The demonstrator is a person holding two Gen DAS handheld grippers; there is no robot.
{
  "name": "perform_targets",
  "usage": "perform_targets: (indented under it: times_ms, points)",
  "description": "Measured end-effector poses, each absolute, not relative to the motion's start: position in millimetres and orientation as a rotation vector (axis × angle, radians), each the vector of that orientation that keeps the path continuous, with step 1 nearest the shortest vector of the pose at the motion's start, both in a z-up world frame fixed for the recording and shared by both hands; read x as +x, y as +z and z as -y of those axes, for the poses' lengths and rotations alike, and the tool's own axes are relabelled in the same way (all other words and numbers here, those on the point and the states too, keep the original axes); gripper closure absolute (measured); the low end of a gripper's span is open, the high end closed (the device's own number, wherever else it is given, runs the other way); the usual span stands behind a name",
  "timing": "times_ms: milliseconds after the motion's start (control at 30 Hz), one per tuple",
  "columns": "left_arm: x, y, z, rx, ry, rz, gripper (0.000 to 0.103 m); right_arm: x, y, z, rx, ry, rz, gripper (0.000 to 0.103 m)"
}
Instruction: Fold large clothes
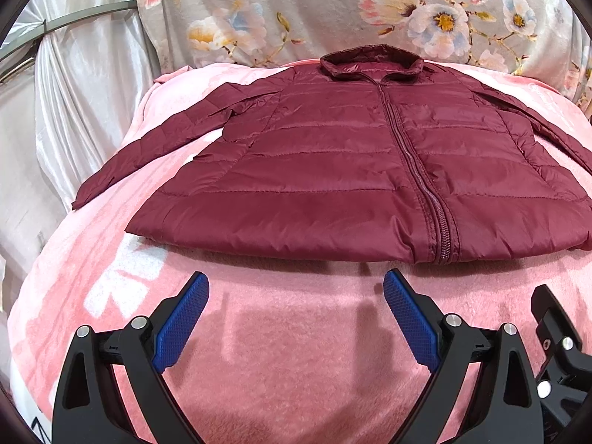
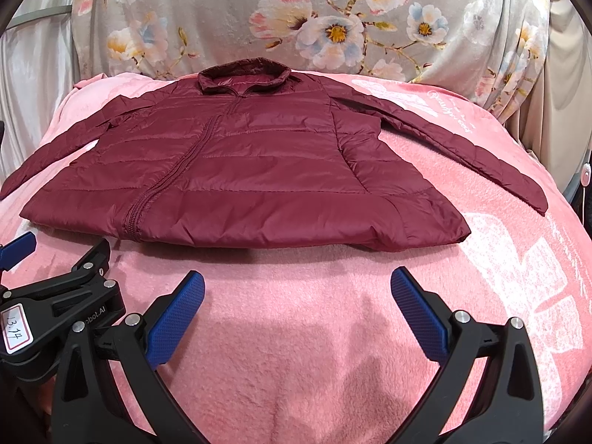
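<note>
A pink fleece blanket (image 1: 281,351) covers the whole work surface, and the maroon puffer jacket (image 1: 333,170) lies flat in the middle of it, front up and zipped, collar (image 1: 371,63) at the far end toward the floral cloth (image 1: 333,3) and hem (image 2: 259,235) on the near side facing both grippers. Judging by the thin quilted shell, the jacket will be light and soft but springy, and its glossy fabric looks slippery, so a shallow pinch could slide off; the firmer holds are likely the stitched hem corners, the shoulder seams and the cuffs. Both sleeves are spread away from the jacket body, the left sleeve (image 1: 155,140) slanting outward on one side and the right sleeve (image 2: 462,148) on the other, which probably makes them the first parts to fold inward. The left gripper (image 1: 296,292) hovers just short of the hem, blue pads (image 1: 183,322) spread wide, holding and touching nothing. The right gripper (image 2: 298,290) sits beside it, likewise wide apart and empty, above bare blanket near the hem
</note>
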State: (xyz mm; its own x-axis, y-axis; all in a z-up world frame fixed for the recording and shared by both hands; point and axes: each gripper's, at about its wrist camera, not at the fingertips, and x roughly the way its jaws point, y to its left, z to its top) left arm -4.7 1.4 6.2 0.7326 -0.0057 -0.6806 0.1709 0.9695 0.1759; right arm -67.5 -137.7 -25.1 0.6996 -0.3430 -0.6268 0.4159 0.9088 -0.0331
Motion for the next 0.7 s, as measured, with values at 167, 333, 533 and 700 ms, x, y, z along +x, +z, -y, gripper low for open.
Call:
perform_targets:
  times_ms: [167, 333, 533, 700]
  points:
    - [-5.6, 9.5, -9.5, 0.219, -0.106, -0.794, 0.010, -72.4, -21.6, 141.5, 0.147, -0.415, -0.698, 0.005]
    - [-5.5, 5.9, -10.4, 0.222, -0.101, -0.792, 0.010, -72.2, -24.7, 138.7, 0.128, -0.416, -0.696, 0.005]
    - [-9.2, 3.7, -10.1, 0.229, -0.095, -0.774, 0.010, -77.1, -23.9, 135.7, 0.111, -0.418, -0.682, 0.005]
    - [-13.3, 4.9, -7.3, 0.242, -0.093, -0.760, 0.010, -79.0, -24.9, 136.4, 0.128, -0.410, -0.683, 0.005]
